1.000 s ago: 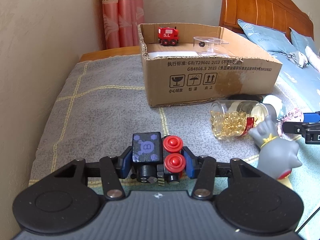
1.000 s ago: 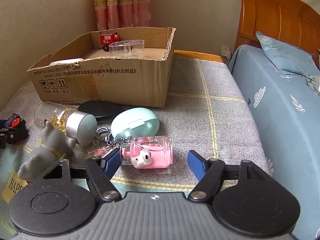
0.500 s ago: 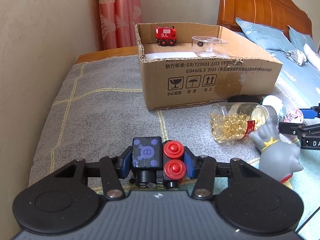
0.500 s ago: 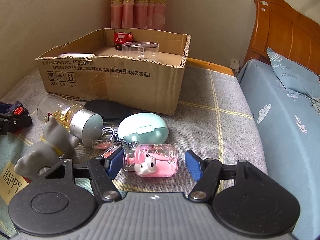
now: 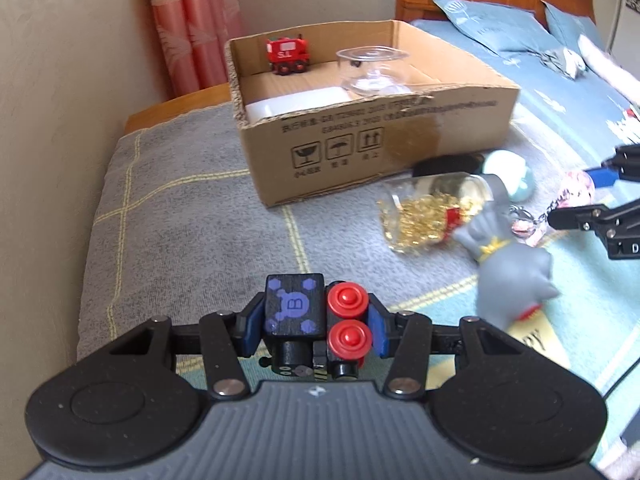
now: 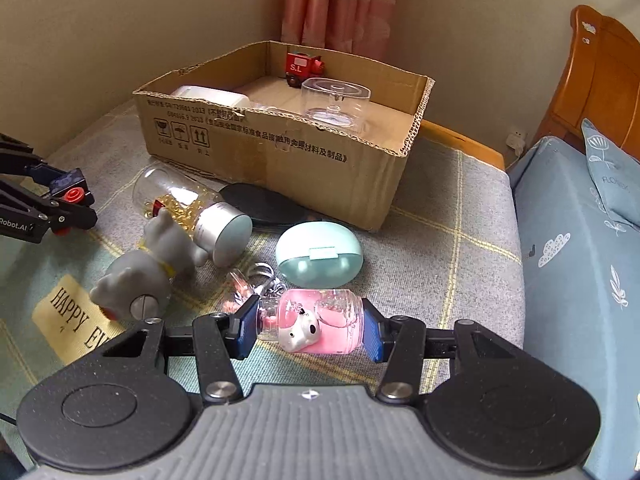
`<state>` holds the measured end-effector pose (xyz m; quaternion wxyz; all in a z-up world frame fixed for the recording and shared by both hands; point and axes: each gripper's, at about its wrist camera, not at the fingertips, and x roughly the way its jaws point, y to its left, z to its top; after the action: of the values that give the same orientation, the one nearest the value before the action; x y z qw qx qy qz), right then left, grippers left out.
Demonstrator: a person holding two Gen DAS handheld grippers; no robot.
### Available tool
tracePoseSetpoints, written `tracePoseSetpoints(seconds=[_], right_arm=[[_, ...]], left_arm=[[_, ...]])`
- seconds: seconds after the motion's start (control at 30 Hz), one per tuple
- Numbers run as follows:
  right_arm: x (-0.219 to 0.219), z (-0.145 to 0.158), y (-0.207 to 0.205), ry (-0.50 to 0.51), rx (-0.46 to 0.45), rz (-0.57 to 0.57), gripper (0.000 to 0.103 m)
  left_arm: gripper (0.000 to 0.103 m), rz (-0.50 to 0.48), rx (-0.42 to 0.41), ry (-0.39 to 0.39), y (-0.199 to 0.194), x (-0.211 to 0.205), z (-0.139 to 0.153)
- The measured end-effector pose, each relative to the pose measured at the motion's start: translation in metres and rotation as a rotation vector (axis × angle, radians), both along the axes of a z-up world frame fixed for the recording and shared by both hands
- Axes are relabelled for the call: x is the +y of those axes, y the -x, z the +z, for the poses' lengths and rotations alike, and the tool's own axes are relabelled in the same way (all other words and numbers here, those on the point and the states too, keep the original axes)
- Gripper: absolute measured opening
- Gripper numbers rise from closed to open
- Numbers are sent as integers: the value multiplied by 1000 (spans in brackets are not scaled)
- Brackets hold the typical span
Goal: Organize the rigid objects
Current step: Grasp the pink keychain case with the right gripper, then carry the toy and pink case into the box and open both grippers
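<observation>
Bedroom corner: a bed [image 6: 448,216] with a grey checked blanket, beige walls, a pink curtain [image 6: 340,4] behind.

Progress: the box [image 6: 280,152] sits open at the far end of the blanket and already holds three items: a white case [image 6: 208,96], a clear dish [image 6: 334,106] and a red train [image 6: 302,65]. Judged from this, the task is about half done. Two items are in transit, and four are left on the blanket by the box's near wall: a grey figure [image 6: 152,264], a pill bottle [image 6: 192,208], a mint case [image 6: 320,258] and a black disc [image 6: 260,204].

Left hand-held gripper [image 5: 314,326]: closed onto a black toy [image 5: 316,320], pads pressing both its sides, the toy lifted off the blanket. The box lies at 1 o'clock from it, well apart.

Right hand-held gripper [image 6: 310,326]: narrowed around a pink bottle [image 6: 316,322], both pads at or against its ends; firm contact cannot be confirmed. A keyring [image 6: 268,280] trails at 11 o'clock. The box lies at 12 o'clock, beyond the mint case.
</observation>
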<state>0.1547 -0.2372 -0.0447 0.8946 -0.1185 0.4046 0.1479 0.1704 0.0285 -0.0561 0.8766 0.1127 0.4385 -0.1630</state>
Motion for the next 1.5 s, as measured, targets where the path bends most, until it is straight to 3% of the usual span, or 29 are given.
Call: tracePoseSetpoints(seconds=[0.37,0.6,0.93,1.37,1.5], right_arm=[[-10,44,14,-24,-30,70,56],[-13,75,3,-51,-95,79,56],[-5,111,-55,-70,-170,70,56],[4,101,-134,-90,-127,-7,57],[-1,99,-131,-110,-123,-13,85]], left_arm=[[49,-77,-8,-37,15,-13,35],[49,-91,-64,-25,13,-17,58],[49,-87,-147,-23,-14,-22,88],[49,-96,-206,-52,-66,-42,109],[49,-95,-203,-50,-76,-48,112]])
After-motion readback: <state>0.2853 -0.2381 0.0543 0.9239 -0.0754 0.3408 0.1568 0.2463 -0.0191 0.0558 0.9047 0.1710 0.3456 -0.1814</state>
